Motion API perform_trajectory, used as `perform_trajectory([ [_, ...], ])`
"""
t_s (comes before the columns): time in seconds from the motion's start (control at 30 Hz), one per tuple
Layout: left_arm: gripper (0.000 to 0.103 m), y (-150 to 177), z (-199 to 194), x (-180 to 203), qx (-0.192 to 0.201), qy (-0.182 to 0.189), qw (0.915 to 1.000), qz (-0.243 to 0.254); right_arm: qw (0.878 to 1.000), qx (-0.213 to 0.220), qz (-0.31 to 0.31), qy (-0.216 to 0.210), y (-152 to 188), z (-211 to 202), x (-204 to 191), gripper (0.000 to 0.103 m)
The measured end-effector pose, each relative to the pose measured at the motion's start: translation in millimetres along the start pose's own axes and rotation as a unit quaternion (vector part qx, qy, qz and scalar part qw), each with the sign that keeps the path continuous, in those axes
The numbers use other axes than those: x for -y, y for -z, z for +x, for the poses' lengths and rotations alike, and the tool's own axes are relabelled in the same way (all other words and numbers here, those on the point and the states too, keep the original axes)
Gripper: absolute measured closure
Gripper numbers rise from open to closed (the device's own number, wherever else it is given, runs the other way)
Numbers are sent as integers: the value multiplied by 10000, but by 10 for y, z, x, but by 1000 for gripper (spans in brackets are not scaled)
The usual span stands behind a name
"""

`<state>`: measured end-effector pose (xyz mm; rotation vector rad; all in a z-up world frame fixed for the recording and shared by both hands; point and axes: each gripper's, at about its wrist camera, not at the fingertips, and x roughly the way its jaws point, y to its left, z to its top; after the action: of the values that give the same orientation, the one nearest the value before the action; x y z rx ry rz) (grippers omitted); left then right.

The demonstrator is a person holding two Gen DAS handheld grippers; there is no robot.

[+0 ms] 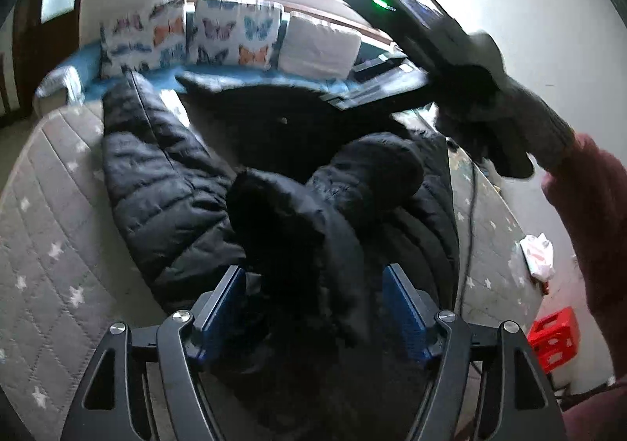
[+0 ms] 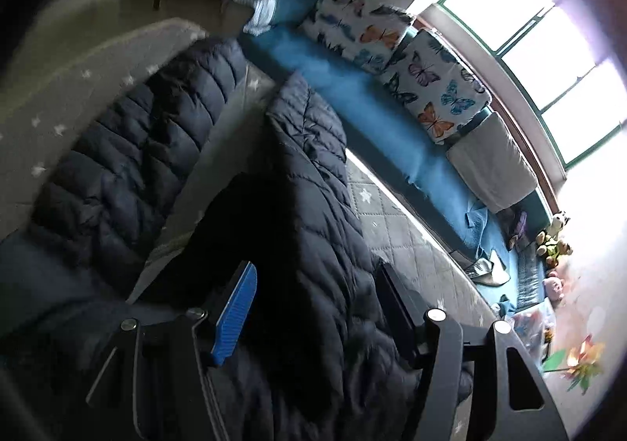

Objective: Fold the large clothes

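A black puffer jacket (image 1: 168, 182), quilted in soft horizontal ribs, lies spread on a grey diamond-stitched mat (image 1: 51, 237) with white stars. In the left wrist view its long axis runs from about 6 o'clock toward 11 o'clock, a bulky sleeve bunched toward 1 o'clock. The left gripper (image 1: 313, 303) stands released, its ribbed blue pads wide of the dark fabric lying between them. The right gripper (image 2: 317, 307) is likewise released, jaws apart over a fold of the jacket, not pressing it. At 12 o'clock sit butterfly-print cushions (image 1: 219, 33) on a blue mattress (image 2: 352, 104) below a bright window. A red plastic crate (image 1: 552, 339) stands at 4 o'clock beside a cable (image 1: 470, 229).
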<state>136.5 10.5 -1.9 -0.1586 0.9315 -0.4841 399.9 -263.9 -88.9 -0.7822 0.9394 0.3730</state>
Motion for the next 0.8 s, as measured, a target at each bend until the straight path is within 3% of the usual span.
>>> perform_trajectory([
  [0.13,31,-71,205,-117,-191,242,9994,-166,9992,-327,-173,156,-219,310,-31,34],
  [0.2,41,-87,254,-139,-197,444,9987,-160,9983,-500,-240,201,-294,464,-64,34],
  [0.33,67,-108,297,-113,-111,283,9995,120,9925,-899,-499,666,-359,757,-159,34],
  [0.37,69,-113,298,-111,-100,284,9994,165,9898,-968,-578,868,-352,819,-178,35],
  [0.4,73,-113,292,-105,-82,300,9993,189,9875,-1006,-638,1036,-349,857,-188,39],
  [0.47,80,-123,269,-84,-41,361,9990,259,9833,-1077,-695,1295,-318,890,-179,69],
  [0.57,85,-127,204,-39,37,527,9980,355,9803,-900,-537,1673,-227,676,-30,81],
  [0.7,87,-102,114,104,115,864,9952,446,9747,-668,-188,2126,1,264,316,85],
  [0.8,87,-55,-5,331,240,1058,9914,728,9683,-578,112,2426,371,-126,611,87],
])
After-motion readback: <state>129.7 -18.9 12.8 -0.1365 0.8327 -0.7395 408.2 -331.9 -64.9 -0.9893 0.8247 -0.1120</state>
